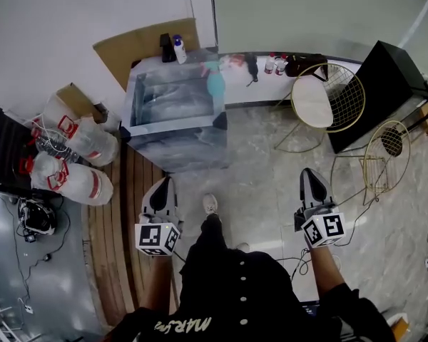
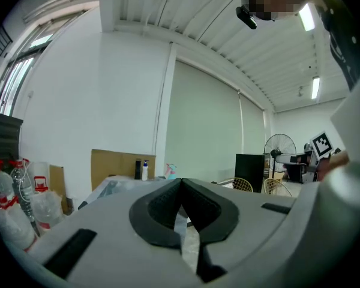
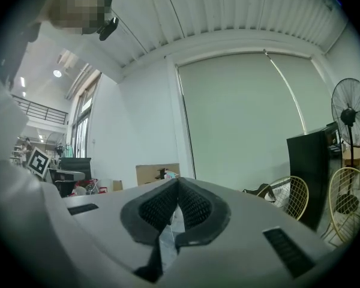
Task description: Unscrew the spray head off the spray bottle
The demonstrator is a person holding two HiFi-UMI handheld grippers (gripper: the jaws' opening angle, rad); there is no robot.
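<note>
The floor [image 1: 264, 191] is pale marbled tile, with a strip of wooden boards [image 1: 121, 248] at 8 o'clock from the person's shoe [image 1: 210, 204]. A grey marbled table [image 1: 178, 144] stands at 12 o'clock from the shoe, against a white wall. Cardboard [image 1: 139, 45] leans behind the table. At 2 o'clock are 2 gold wire chairs [image 1: 346, 98] and a black cabinet [image 1: 385, 91]; at 9 o'clock lie clear plastic bags [image 1: 78, 159].

The teal spray bottle [image 1: 215, 84] stands at the table's far right corner, well apart from both grippers. Its head is too small to make out. A white bottle with a blue top [image 1: 179, 50] stands at 11 o'clock from it. The small things on the ledge [image 1: 274, 65] at 1 o'clock cannot be told. The cabinet is cut off at the right edge.

The left gripper [image 1: 164, 187] hangs over the floor in front of the table. Its fingers [image 2: 159, 209] are pressed together with nothing between them. The right gripper [image 1: 312, 180] hangs at 3 o'clock from the shoe, fingers [image 3: 195, 206] also closed on nothing.
</note>
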